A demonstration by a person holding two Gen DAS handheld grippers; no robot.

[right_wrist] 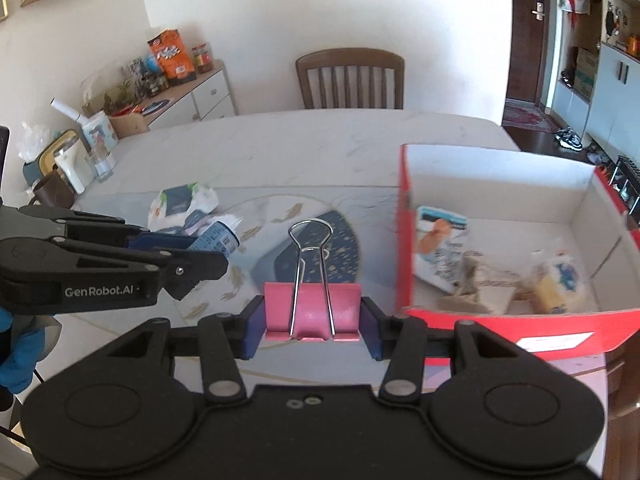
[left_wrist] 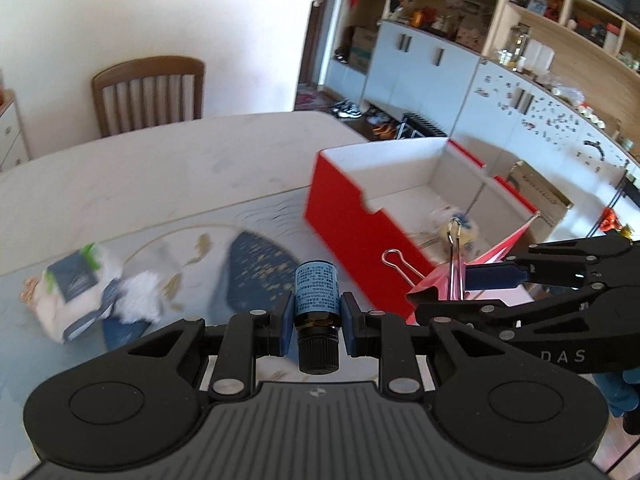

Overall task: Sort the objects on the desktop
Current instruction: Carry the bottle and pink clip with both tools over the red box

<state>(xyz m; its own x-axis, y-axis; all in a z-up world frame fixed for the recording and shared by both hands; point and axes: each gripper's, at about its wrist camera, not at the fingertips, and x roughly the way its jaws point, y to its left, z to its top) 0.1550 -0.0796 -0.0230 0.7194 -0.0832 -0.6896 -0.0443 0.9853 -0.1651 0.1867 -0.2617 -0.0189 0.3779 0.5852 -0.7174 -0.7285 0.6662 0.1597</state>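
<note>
The left claw is clamped tight on a small brown glass bottle with a blue printed label and a black ribbed cap, cap towards the camera, held clear above the worktop. The right claw is closed part-way on a pink metal binder clip with silver wire handles, its pads pressing the clip's two ends, handles pointing away from the camera.

Both loads look bound for the red cardboard box with a white inside, which stands on the worktop to the right and already holds a few packets. A tissue pack lies on the patterned blue-and-white mat, not yet sorted.

The step in hand appears to be the carry to the box. To do it well:
- Bring each claw over the box's near wall before lowering, so neither load nor finger catches the rim.
- Keep the two claws apart; they sit close beside each other, and the clip's wire handles could snag.
- Let go low inside the box, since the glass bottle may roll or knock.
- Drop into bare floor, not onto the packets.
</note>
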